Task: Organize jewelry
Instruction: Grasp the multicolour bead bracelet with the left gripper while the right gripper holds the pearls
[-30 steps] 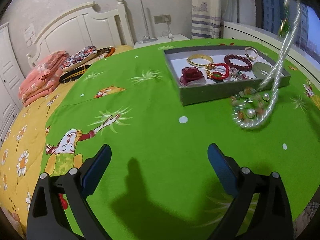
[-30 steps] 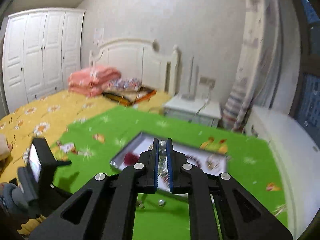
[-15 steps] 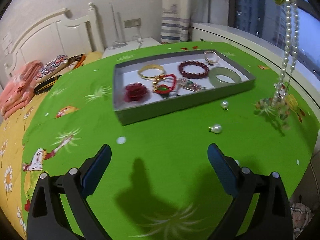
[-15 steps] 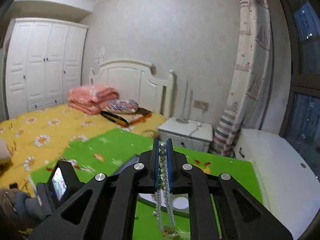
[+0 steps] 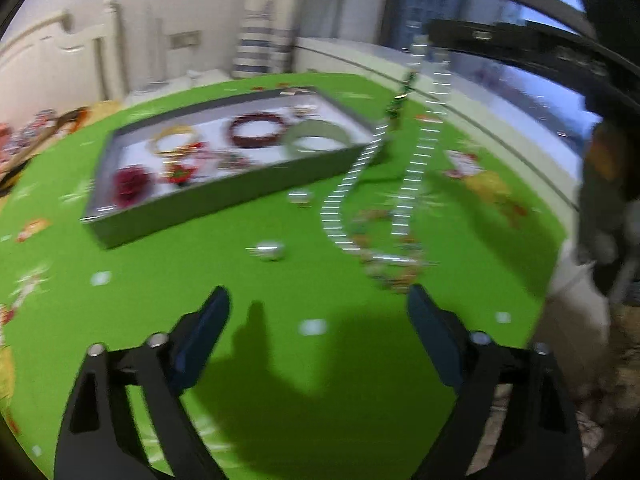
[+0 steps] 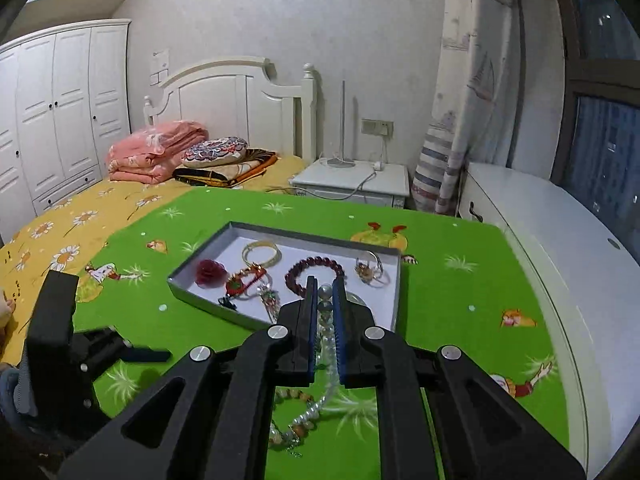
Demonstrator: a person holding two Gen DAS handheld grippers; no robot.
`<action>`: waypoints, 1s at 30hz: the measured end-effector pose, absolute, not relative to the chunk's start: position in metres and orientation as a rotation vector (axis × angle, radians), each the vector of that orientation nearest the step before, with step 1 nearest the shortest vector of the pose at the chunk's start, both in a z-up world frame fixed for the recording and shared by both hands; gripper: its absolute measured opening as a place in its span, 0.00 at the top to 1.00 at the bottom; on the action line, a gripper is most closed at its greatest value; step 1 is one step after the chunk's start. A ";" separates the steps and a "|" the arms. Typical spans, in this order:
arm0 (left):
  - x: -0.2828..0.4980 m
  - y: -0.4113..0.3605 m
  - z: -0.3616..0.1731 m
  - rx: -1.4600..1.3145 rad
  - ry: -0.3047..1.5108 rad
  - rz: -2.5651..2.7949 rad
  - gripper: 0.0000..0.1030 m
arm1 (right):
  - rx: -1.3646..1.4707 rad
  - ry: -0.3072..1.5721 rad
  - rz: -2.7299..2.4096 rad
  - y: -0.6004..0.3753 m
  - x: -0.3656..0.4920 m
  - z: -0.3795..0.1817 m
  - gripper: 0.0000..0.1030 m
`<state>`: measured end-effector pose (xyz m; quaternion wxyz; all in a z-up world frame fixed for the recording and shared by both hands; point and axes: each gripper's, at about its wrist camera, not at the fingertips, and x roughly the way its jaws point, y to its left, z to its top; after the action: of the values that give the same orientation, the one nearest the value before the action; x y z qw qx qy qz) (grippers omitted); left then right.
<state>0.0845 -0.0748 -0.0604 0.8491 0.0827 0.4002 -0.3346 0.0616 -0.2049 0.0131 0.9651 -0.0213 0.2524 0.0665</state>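
My right gripper (image 6: pixel 324 292) is shut on a white pearl necklace (image 6: pixel 320 400) that hangs down to the green cloth; the necklace also shows blurred in the left wrist view (image 5: pixel 416 152). Its lower loop lies by a multicoloured bead bracelet (image 5: pixel 392 260). A grey jewelry tray (image 6: pixel 390 300) holds a gold bangle (image 6: pixel 262 254), a dark red bead bracelet (image 6: pixel 314 270), a red flower (image 6: pixel 208 272), a ring (image 6: pixel 368 270) and a jade bangle (image 5: pixel 318 136). My left gripper (image 5: pixel 318 316) is open and empty above the cloth in front of the tray (image 5: pixel 192 208).
Two loose pearls (image 5: pixel 270 250) (image 5: pixel 300 196) lie on the green cloth in front of the tray. The bed's right edge meets a white window ledge (image 6: pixel 552 240). A nightstand (image 6: pixel 352 180), pillows and folded blankets (image 6: pixel 156 156) sit behind.
The right gripper has lowered with the necklace and tilted down toward the tray; the necklace's lower end now rests on the cloth. The left view has swung right and is blurred.
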 end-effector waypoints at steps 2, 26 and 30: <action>0.078 -0.091 -0.063 0.204 0.840 -0.748 0.35 | -0.030 0.509 0.132 -0.211 0.059 0.011 0.90; 0.110 -0.116 0.030 0.258 0.705 -0.932 0.91 | 0.027 0.515 0.114 -0.242 0.055 0.002 0.90; 0.118 -0.119 0.045 0.257 0.721 -0.916 0.91 | 0.070 0.508 0.116 -0.246 0.052 0.001 0.90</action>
<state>0.1180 -0.1188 0.0448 0.8270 0.1212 0.3394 -0.4314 0.0524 -0.2464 0.0012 0.9656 0.0345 0.2513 0.0574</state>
